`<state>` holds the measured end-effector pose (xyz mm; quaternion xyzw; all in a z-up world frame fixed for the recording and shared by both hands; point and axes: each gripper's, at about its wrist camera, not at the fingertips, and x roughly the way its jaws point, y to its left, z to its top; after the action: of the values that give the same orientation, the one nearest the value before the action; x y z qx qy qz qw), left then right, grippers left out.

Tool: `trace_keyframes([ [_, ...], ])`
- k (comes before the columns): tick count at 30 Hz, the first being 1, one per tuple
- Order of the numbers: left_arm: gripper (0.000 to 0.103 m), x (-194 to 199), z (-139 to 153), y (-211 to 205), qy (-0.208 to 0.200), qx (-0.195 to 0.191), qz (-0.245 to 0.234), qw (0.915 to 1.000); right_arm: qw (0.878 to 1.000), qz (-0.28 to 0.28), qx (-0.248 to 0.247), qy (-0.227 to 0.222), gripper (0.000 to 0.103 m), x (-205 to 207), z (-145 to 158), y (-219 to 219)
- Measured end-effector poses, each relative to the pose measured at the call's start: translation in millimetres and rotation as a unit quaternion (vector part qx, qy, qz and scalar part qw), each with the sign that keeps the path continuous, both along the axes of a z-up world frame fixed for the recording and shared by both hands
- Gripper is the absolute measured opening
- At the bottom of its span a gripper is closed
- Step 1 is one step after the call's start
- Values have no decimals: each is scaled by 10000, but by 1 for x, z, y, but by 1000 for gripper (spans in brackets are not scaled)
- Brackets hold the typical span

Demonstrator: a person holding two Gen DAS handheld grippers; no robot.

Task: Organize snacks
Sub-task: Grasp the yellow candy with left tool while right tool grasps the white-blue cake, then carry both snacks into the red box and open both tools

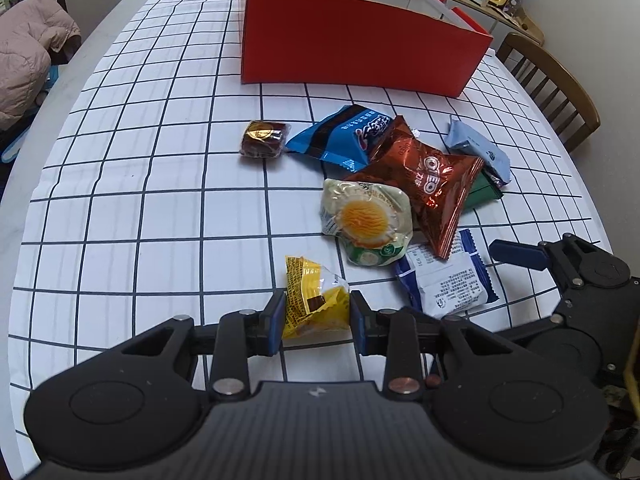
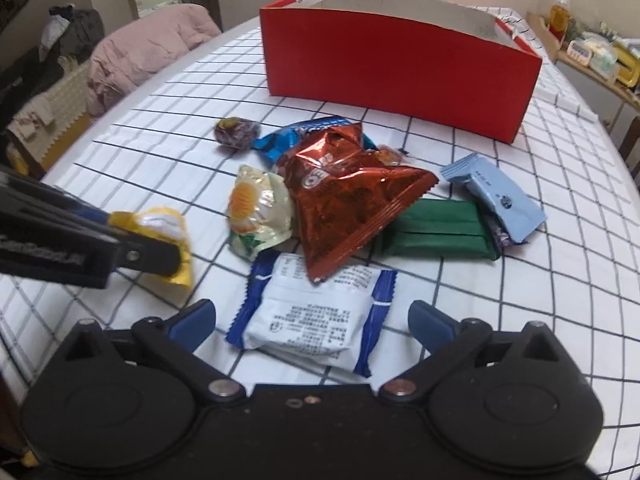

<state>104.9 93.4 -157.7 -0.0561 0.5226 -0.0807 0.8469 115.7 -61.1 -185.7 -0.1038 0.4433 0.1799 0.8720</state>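
Taking the red box point(image 1: 360, 40) as landmark, one box stands at the far side of the checked tablecloth point(image 1: 140, 200), and eight snack packets lie in front of it. Farthest left of the heap sits one small brown sweet point(image 1: 263, 138), then one blue bag point(image 1: 340, 136), one cream packet with an orange centre point(image 1: 366, 220) and one copper bag point(image 1: 432, 184), its long axis slanting away from the box. Right of that lie one green packet point(image 2: 440, 232) and one pale blue packet point(image 2: 496, 200).

The left gripper point(image 1: 318, 312) is clamped on one yellow packet point(image 1: 312, 296), nearest the viewer. The right gripper point(image 2: 312, 320) stands wide apart around one white-and-blue packet point(image 2: 316, 320), lying crosswise, not touching it. Bare cloth lies left of the heap.
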Motion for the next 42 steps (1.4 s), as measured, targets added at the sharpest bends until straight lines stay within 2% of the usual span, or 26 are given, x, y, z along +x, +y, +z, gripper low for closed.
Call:
trace_keyframes([
  [4, 32, -1, -1, 1, 20, 4, 15, 10000, 9995, -177, -263, 40, 103, 3, -8, 5],
  [7, 32, -1, -2, 2, 35, -6, 36, 10000, 9990, -417, -42, 122, 103, 1, -9, -1],
  [18, 32, -2, -2, 1, 36, -12, -1, 10000, 9986, -517, -65, 132, 103, 0, -8, 4],
  [20, 32, -2, -1, 1, 29, -18, 0, 10000, 9989, -461, -41, 85, 96, -2, -6, 5],
  [22, 32, -2, -1, 1, 29, -25, 6, 10000, 9990, -443, -12, -38, 76, -6, -2, 7],
  [25, 32, -3, -1, 1, 18, -26, 3, 10000, 9991, -427, 5, -64, 65, -8, 1, 9],
  [28, 32, -4, 1, 1, -6, -35, 2, 10000, 9987, -503, 77, -15, 61, -9, 4, 5],
  [34, 32, -6, 7, 0, -21, -71, 13, 10000, 9973, -694, 210, 71, 59, -15, 11, -11],
  [42, 32, -7, 28, -12, -215, -219, -151, 9994, 9955, -863, 377, -102, 59, -25, 39, -36],
])
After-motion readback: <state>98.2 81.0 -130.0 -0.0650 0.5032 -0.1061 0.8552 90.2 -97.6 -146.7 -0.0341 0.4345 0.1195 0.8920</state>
